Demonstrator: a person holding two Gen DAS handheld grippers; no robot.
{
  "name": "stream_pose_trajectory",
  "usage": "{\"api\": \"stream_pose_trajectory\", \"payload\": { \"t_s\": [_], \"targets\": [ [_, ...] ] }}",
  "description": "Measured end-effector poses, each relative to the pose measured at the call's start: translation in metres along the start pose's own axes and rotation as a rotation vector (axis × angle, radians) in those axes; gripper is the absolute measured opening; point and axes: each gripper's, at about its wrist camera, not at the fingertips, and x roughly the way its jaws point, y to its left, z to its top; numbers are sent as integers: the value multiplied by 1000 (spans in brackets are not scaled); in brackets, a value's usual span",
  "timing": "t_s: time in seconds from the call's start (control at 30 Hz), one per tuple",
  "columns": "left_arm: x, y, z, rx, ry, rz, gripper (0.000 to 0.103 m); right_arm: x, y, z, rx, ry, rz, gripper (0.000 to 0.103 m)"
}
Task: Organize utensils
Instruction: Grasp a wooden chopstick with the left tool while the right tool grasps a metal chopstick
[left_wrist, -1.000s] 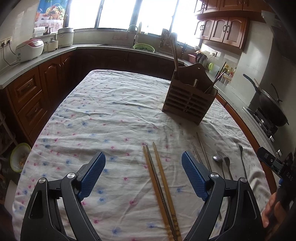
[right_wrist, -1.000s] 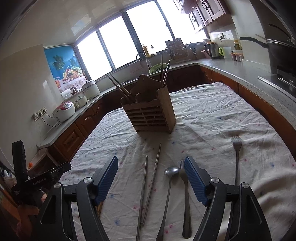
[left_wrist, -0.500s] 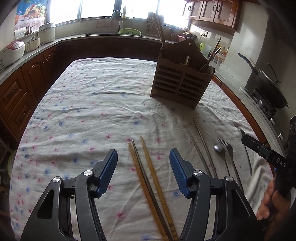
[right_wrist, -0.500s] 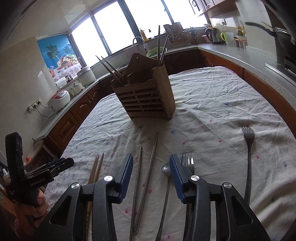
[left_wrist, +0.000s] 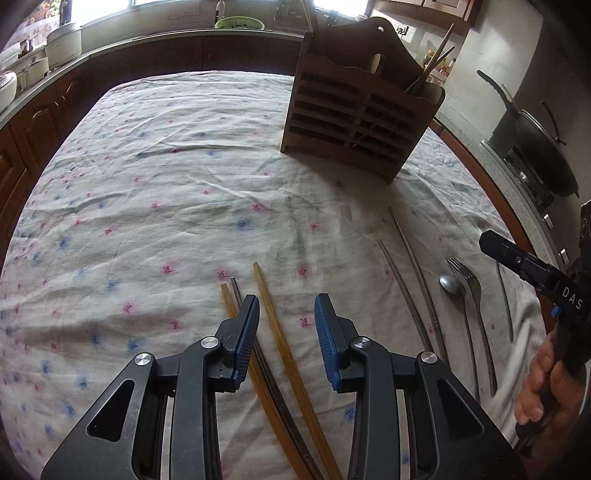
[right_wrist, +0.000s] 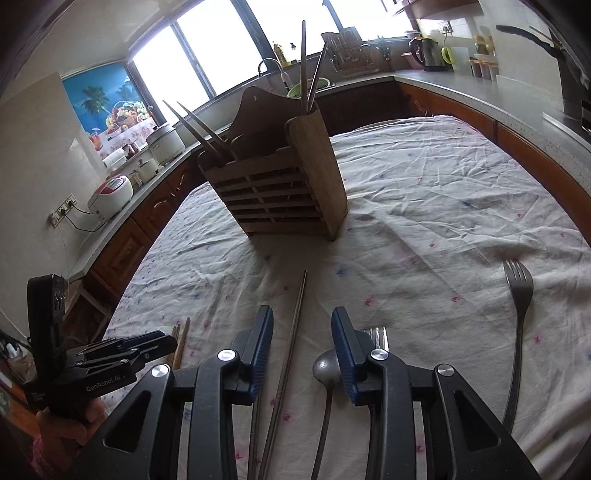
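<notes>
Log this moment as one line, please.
phase: reach | left tool: closing over wooden chopsticks, not gripped | right tool: closing over metal chopsticks, not gripped | wooden holder: upright on tablecloth

Chopsticks (left_wrist: 280, 343), spoon (left_wrist: 452, 286) and forks (left_wrist: 476, 306) lie flat before the upright wooden holder (left_wrist: 354, 110).

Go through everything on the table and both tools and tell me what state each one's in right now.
Left tool: jaws closing over one wooden chopstick, not pressing it.
Right tool: jaws closing over one metal chopstick, not pressing it.
Wooden utensil holder: upright, chopsticks already standing in it.
Spoon: lying flat on the tablecloth.
Lone fork: lying flat, apart from the rest.
</notes>
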Motion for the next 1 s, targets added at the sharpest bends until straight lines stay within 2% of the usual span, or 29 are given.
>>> {"api": "stream_pose_trajectory", "payload": {
  "t_s": [0.27,0.43,0.67,0.8,0.9,0.97,1.0],
  "targets": [
    [21,-1,7,17,56,15,28,25,0,10,-5,38,6,30],
    [25,-4,9,48,62,31,27,49,3,15,-25,72,-1,29],
    [30,-3,14,67,53,67,10,85,8,16,-82,145,-46,26],
    [31,-4,14,76,40,73,9,96,20,19,-152,162,-97,26],
    [31,-6,13,85,27,80,8,104,33,18,-262,182,-176,18],
    [32,-5,14,74,26,73,8,106,37,18,-301,189,-191,8],
    [32,-5,15,68,26,68,7,106,37,18,-305,191,-193,8]
  ]
}}
